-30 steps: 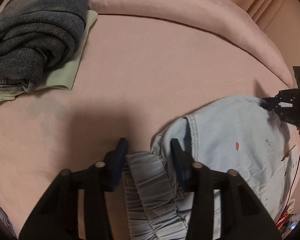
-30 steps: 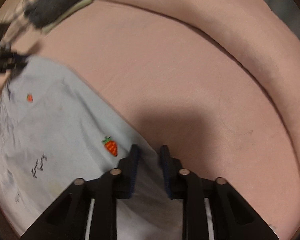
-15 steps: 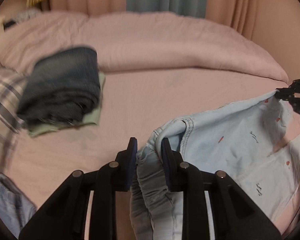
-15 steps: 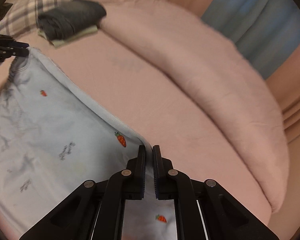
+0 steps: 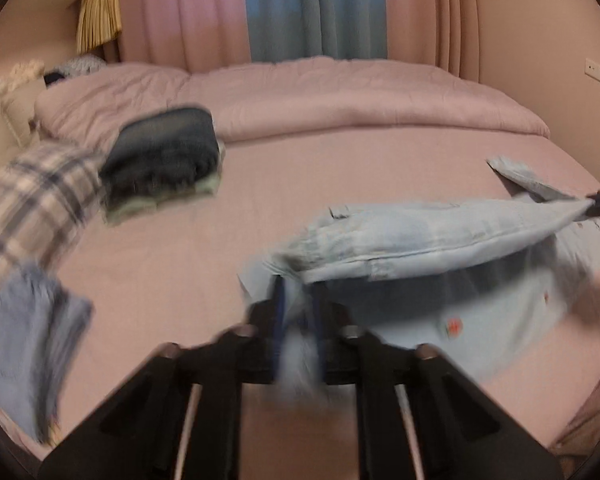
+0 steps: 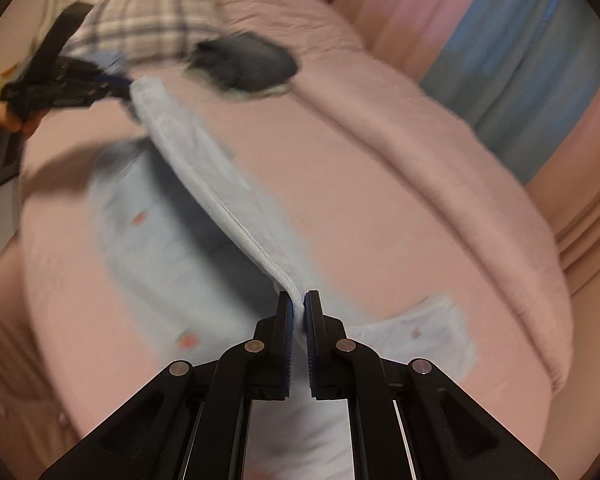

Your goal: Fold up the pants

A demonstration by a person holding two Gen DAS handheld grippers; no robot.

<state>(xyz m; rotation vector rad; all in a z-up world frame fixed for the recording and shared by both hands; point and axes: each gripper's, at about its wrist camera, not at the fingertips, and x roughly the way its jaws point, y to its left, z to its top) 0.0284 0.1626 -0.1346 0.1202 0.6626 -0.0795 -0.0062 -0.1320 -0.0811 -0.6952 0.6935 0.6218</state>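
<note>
The pants (image 6: 228, 208), pale blue with small carrot motifs, are held taut above the pink bed (image 6: 380, 184). The waistband end is clenched in the left tongs (image 5: 298, 312), the far edge is pinched by the right tongs (image 6: 296, 320). Both ends should be kept level and tensioned, so the seam is laid down straight, clear of the folded stack (image 5: 164, 152).

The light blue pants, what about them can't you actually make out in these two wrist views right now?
- Left wrist view: the cloth between the left gripper jaws is smeared by motion blur, so which part of the light blue pants it holds is unclear.
- Right wrist view: the small red prints are blurred beyond reading.
- Right wrist view: the right gripper body covers the cloth hanging below it.
</note>
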